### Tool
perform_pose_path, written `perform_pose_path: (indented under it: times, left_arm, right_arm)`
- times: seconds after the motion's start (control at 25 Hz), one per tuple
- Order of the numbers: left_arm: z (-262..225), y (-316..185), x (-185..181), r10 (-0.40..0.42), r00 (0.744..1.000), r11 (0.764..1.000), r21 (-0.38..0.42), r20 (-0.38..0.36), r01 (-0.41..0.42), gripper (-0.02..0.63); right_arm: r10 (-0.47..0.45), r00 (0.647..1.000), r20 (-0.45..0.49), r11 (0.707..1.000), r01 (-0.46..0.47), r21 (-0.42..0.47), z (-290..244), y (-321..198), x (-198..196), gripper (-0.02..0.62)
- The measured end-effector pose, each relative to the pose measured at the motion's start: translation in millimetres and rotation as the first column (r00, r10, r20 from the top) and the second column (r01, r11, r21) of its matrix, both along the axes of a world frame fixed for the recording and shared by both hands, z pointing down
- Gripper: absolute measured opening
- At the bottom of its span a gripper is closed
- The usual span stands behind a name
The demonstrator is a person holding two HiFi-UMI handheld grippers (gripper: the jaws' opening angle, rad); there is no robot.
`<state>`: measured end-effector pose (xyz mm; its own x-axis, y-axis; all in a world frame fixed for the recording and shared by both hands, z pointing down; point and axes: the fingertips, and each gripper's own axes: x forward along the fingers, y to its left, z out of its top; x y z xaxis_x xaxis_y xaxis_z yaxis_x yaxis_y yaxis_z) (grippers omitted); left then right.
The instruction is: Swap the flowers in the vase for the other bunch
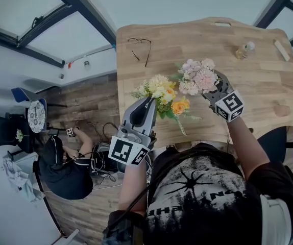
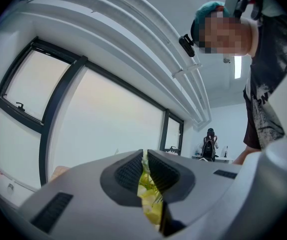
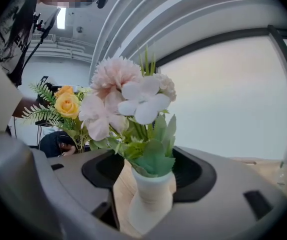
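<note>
My left claw [image 1: 149, 102] was pinched tight on the yellow bunch [image 1: 163, 92], I think to keep it ready beside my right claw [image 1: 214, 89], whose jaws stood wide around the white vase [image 3: 151, 196] of pink flowers [image 1: 198, 77], not squeezing it.

One bunch [image 3: 126, 99] sits in the vase [image 3: 151, 199], other bunch [image 1: 162, 93] leftward.

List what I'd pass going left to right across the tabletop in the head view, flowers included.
In order: glasses → yellow bunch → pink bunch → small bottle → wooden block.
</note>
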<state>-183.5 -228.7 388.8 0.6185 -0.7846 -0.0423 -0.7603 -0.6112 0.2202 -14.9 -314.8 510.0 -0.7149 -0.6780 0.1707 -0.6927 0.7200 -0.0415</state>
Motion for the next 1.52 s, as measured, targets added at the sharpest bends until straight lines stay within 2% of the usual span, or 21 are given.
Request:
perform_pose_path:
  times: [0.48, 0.92, 1.52]
  left_arm:
    - [0.2, -1.8, 0.1, 0.014, 1.0, 1.0, -0.006, -0.005, -0.014, 0.038]
    - [0.4, -1.7, 1.6, 0.023, 1.0, 1.0, -0.012, -0.002, -0.023, 0.038]
    - [-2.0, 10.2, 9.2, 0.012, 1.0, 1.0, -0.009, -0.009, -0.012, 0.038]
  right_arm:
    - [0.028, 0.999, -0.046, 0.999, -0.027, 0.028, -2.4, 1.3, 0.5, 0.316]
    - [0.034, 0.998, -0.055, 0.998, -0.037, -0.047, 20.9, 5.2, 3.8, 0.324]
    - [0.034, 0.999, -0.03, 0.997, -0.036, -0.07, 13.8, 33.2, 32.9, 0.319]
